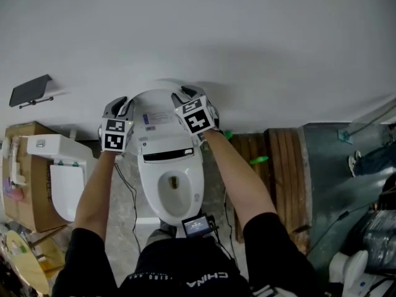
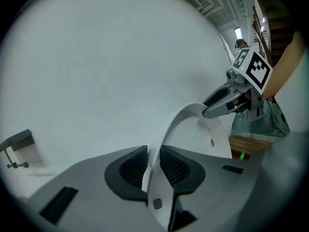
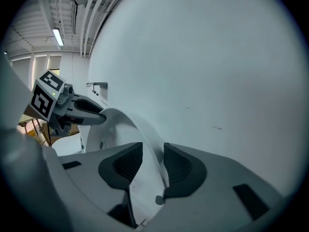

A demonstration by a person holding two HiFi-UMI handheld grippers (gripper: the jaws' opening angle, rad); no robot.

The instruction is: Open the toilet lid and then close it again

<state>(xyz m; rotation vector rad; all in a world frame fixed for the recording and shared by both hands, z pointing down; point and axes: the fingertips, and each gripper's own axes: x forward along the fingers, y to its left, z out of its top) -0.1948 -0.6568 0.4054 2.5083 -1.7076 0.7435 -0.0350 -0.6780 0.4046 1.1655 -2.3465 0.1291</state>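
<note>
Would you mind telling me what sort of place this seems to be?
Likely a workshop or storeroom, not a bathroom: the toilet stands among a cardboard box, a spare toilet seat and a wooden pallet.

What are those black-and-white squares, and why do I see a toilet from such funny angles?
A person holds a pinching tool in each hand; the squares are marker cubes on the tools. One picture is from a camera on the person's head, looking down at the toilet. The other two are from cameras on the tools. The lid stands up by the wall. The left gripper pinches one edge; the right gripper has open jaws around the other edge.
</note>
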